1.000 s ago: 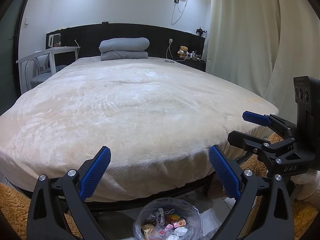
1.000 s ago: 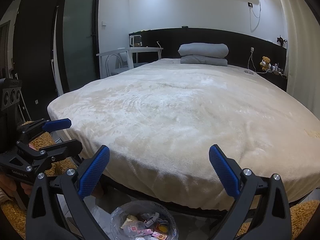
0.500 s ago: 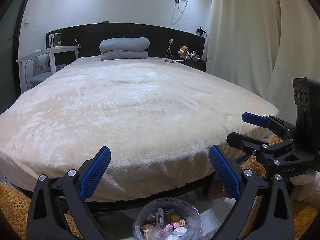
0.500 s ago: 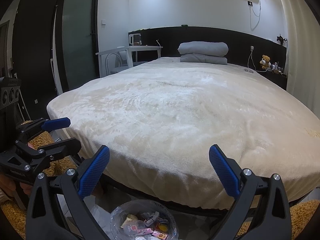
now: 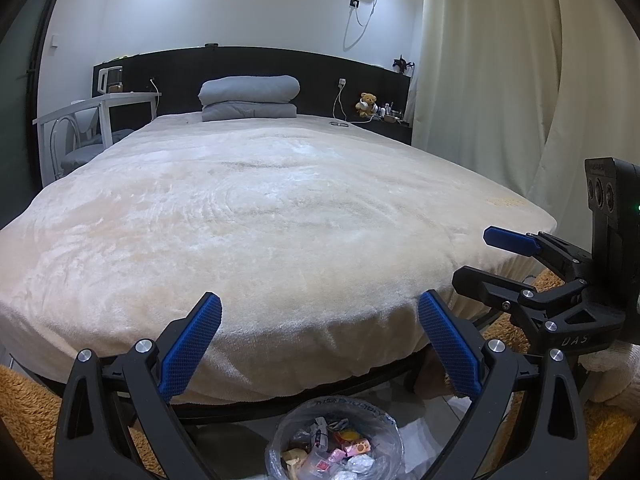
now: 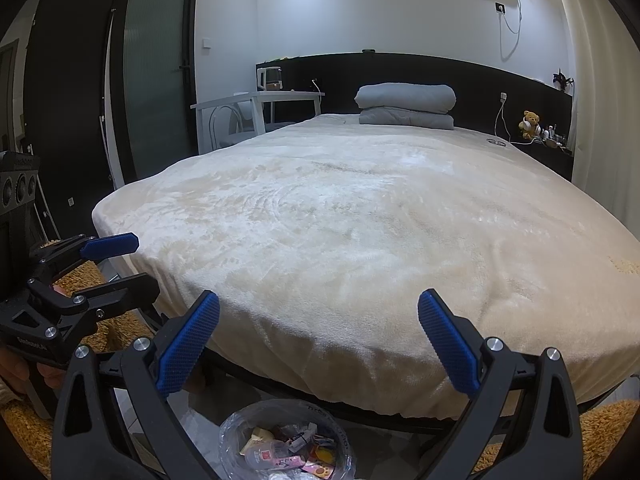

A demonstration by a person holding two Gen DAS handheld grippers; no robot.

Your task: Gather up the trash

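Only the right wrist view takes in the far left of the room: a dark frosted-glass door, and beside it a white surface carrying a kettle. That view also catches the left hand-held gripper at its left edge, fingers spread wide and empty, with part of a hand below it. The left wrist view alone shows the cream curtain on the right, and the right hand-held gripper at its right edge, likewise wide and empty. Both views share the cream-covered bed with a folded grey quilt at its head and a teddy bear to the right.

The trash bin, lined with a clear bag and filled with wrappers, stands on the floor at the foot of the bed. In each view it sits low, between and below that gripper's blue fingers, untouched.
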